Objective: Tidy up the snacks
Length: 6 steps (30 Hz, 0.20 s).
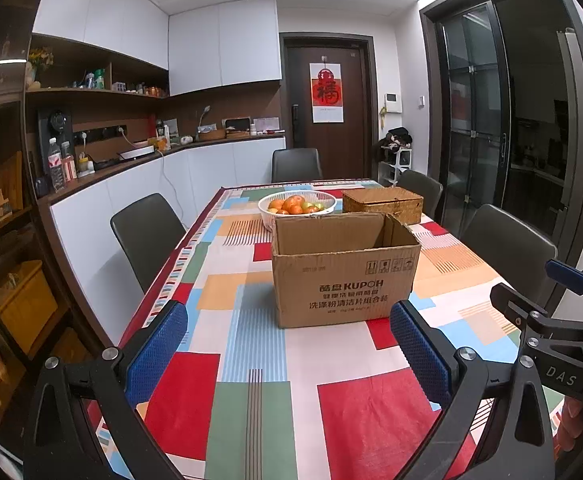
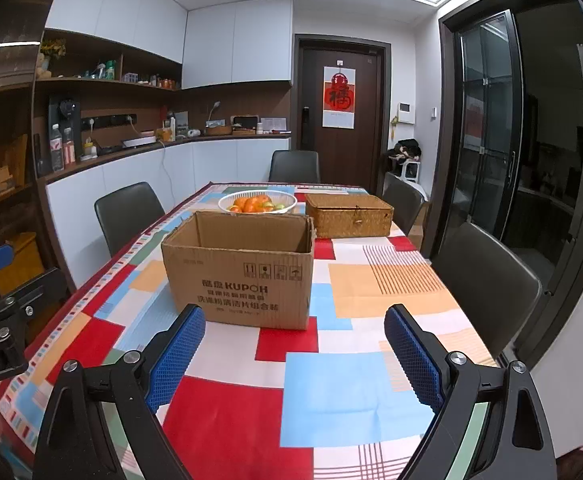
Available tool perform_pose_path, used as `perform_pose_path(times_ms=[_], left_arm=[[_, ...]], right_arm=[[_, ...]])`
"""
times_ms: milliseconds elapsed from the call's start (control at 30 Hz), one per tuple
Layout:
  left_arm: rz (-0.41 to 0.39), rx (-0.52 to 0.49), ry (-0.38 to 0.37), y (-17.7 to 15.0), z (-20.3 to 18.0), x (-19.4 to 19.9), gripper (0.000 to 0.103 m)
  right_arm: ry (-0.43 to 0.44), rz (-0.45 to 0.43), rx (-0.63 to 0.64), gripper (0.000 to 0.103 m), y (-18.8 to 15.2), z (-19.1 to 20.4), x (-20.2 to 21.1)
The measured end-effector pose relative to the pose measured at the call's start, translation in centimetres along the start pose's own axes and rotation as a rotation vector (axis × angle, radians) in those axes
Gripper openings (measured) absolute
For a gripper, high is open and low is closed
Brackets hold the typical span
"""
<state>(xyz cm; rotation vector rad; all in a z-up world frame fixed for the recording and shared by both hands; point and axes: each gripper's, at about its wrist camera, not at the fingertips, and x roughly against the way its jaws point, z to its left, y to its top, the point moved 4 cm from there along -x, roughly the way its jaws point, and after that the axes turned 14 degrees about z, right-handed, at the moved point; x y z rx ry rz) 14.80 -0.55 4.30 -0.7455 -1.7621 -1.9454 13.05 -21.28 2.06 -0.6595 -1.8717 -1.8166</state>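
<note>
An open brown cardboard box (image 1: 343,276) printed KUPOH stands on the table with the patchwork cloth (image 1: 259,360); it also shows in the right wrist view (image 2: 243,280). Its inside is hidden from both views. My left gripper (image 1: 287,320) is open and empty, held above the near end of the table in front of the box. My right gripper (image 2: 295,320) is open and empty too, beside the left one; it shows at the right edge of the left wrist view (image 1: 563,312). No snack is in view.
Behind the box stand a white basket of fruit (image 1: 297,205) and a closed woven wicker box (image 1: 383,202). Dark chairs (image 1: 147,232) stand around the table. A counter with bottles runs along the left wall; a glass door is at the right.
</note>
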Motion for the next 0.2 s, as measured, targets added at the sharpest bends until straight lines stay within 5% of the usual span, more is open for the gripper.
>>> perform_pose_path(times_ms=[200], left_arm=[[0.007,0.005,-0.001,0.03,0.10,-0.39,0.103]], right_arm=[[-0.001,0.005,0.002,0.092,0.04,0.00,-0.26]])
